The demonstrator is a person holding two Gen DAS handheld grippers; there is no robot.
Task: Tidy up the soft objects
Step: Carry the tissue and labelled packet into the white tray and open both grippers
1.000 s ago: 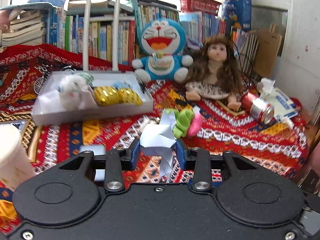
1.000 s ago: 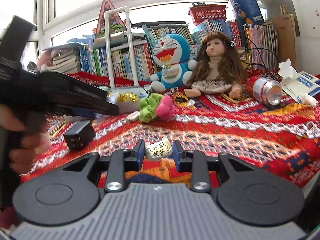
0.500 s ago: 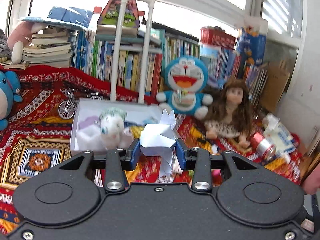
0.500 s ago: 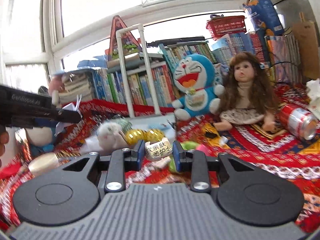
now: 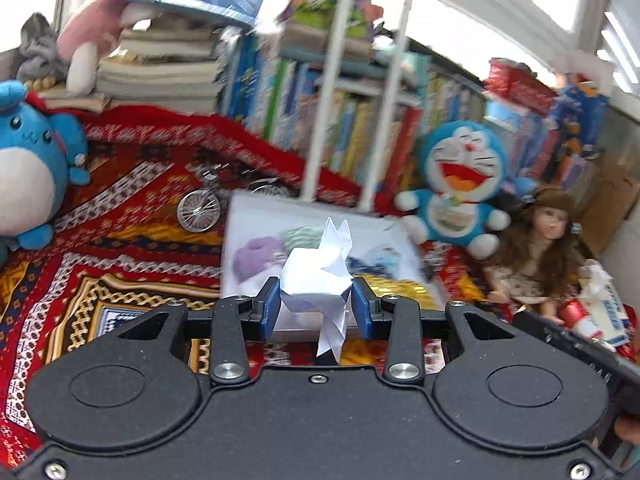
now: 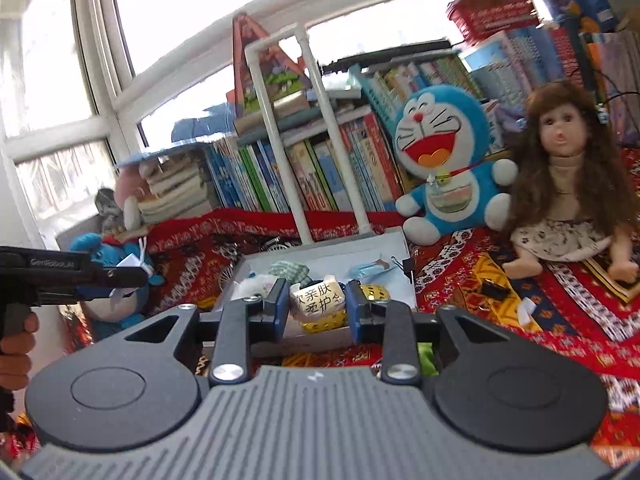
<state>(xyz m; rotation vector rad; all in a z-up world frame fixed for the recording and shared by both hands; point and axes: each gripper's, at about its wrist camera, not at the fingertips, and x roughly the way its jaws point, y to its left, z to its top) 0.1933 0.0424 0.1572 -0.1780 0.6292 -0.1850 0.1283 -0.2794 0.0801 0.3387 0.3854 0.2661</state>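
Between the left gripper (image 5: 316, 305) jaws, a creased white paper figure (image 5: 316, 276).

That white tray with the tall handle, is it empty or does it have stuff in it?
Not empty. The white tray holds a gold sequin item, a green-checked piece and other soft bits.

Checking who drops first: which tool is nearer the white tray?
Right. The right tool, gripping a tissue pack, hangs at the white tray; the left tool, holding folded paper, sits farther left.
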